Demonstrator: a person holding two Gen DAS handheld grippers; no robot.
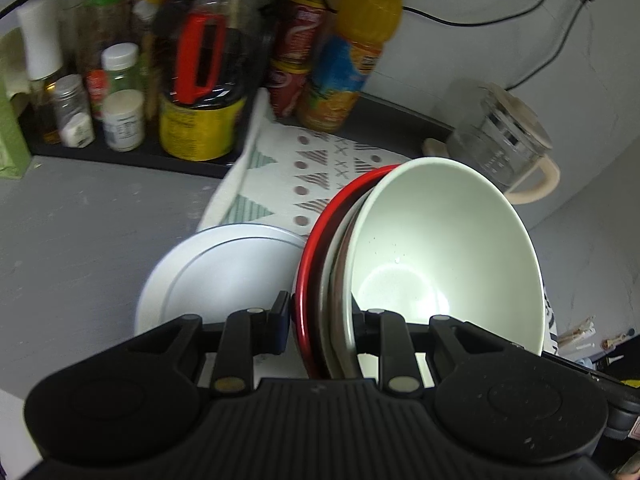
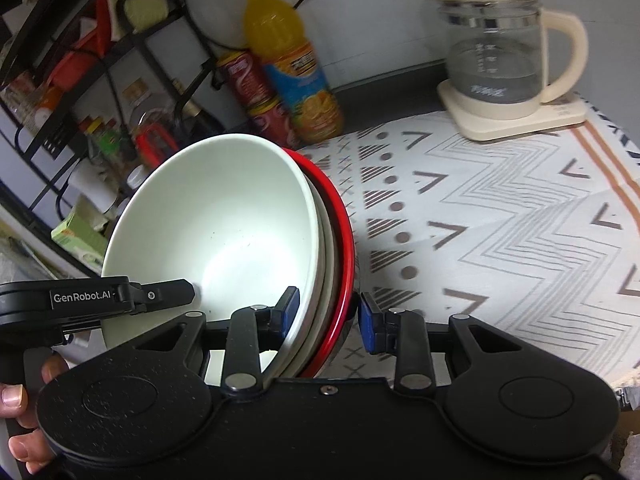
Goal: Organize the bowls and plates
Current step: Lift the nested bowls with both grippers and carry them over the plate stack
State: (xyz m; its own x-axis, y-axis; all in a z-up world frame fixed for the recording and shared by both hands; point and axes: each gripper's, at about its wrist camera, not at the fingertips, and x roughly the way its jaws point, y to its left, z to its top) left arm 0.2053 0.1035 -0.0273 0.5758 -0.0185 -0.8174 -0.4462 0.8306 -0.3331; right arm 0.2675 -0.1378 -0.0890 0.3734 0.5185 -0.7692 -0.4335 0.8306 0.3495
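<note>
Bowls sit nested in one tilted stack, a pale green bowl (image 1: 448, 248) innermost and a red bowl (image 1: 320, 256) outermost. We see our left gripper (image 1: 320, 316) closed across the stack's rims, one finger outside the red bowl, the other inside the green one. Our right gripper (image 2: 328, 312) straddles the opposite rims, its outer blue pad (image 2: 366, 322) just clear of the red bowl. Left of the stack, a white plate (image 1: 216, 272) lies flat, partly on the patterned mat (image 1: 316, 172).
</note>
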